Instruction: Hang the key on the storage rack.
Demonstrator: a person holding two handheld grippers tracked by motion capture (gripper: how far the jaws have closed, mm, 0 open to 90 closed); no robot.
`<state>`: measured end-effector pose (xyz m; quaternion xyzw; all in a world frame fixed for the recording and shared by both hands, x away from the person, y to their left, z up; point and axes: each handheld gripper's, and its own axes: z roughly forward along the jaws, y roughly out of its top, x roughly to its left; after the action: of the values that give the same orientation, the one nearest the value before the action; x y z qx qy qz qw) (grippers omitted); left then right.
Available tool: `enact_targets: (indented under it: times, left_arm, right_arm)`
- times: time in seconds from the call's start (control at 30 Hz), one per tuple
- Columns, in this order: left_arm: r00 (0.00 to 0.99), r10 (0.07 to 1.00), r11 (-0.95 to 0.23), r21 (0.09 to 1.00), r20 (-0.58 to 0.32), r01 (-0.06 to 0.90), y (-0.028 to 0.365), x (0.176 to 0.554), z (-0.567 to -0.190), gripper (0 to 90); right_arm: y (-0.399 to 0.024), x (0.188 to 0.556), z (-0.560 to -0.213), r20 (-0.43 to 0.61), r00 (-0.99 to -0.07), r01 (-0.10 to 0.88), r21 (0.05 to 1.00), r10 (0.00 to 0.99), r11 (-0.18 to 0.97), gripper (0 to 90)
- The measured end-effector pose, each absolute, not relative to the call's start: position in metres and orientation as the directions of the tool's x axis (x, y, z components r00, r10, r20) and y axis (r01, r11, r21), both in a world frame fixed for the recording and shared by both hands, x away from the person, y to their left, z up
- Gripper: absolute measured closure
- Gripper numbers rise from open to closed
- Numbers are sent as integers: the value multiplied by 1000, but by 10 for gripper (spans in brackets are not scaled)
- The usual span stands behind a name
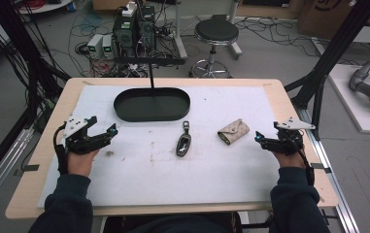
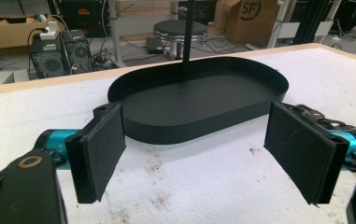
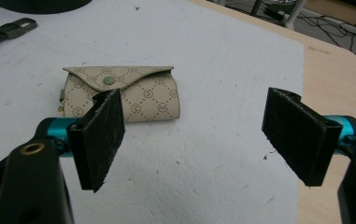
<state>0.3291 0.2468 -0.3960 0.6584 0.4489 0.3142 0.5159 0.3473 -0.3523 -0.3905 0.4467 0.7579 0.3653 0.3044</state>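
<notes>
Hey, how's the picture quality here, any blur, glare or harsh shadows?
High view: even, soft light, slightly grainy, no glare; the key fob and pouch cast hardly any shadow. Left gripper view: the black tray reads sharp, while the near pads look a bit soft. Right gripper view: the pouch's pattern stays crisp.

Pale wooden tabletop (image 1: 296,126) covered almost edge to edge by a white, lightly stained foam sheet (image 1: 139,179). On the sheet: far and left of centre, a shallow black oval tray (image 1: 124,112) with a thin black post rising from its middle; near centre, a dark car key fob (image 1: 184,144) with strap; just right of it, a beige patterned snap-flap pouch (image 1: 233,131), lying apart.
</notes>
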Motion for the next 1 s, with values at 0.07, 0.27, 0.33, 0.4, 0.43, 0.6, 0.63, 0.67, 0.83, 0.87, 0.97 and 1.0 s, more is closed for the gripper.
enact_targets:
  times: [0.07,0.27,0.33,0.4,0.43,0.6,0.63,0.67,0.83,0.87,0.97,1.0]
  left_arm:
    - [400,915,-60,962,-55,268,245,330,-396,201]
    - [416,908,-60,962,-59,268,237,334,-397,201]
    - [421,905,-61,961,-61,270,234,335,-396,201]
    - [432,901,-74,961,-51,267,227,337,-395,201]
    - [450,892,-80,962,-48,262,219,339,-393,201]
    - [494,867,-86,958,-62,272,190,348,-395,201]
    - [503,862,-86,957,-68,277,183,350,-397,202]
    - [503,862,-86,957,-68,277,183,350,-397,207]
    - [593,794,-95,934,-138,344,143,364,-414,245]
    - [593,794,-95,934,-138,344,143,364,-414,256]
    - [628,763,-126,919,-152,375,118,371,-422,257]
    - [647,745,-141,909,-163,391,104,375,-425,257]
  right_arm:
    - [-353,347,-391,-136,-415,453,827,900,334,217]
    - [-354,348,-391,-127,-411,455,830,903,323,217]
    - [-355,349,-391,-127,-411,453,831,903,323,217]
    - [-356,349,-391,-123,-410,455,831,904,319,217]
    - [-356,348,-391,-118,-406,455,833,906,313,217]
    - [-355,347,-390,-125,-410,445,837,903,318,217]
    - [-354,347,-390,-126,-414,446,836,902,321,217]
    - [-354,348,-390,-131,-418,446,833,899,328,217]
    - [-355,348,-390,-124,-414,448,835,902,320,218]
    - [-355,348,-390,-124,-414,448,835,902,320,218]
    - [-355,347,-390,-125,-415,446,835,901,322,218]
    - [-354,347,-390,-129,-416,444,835,900,325,218]
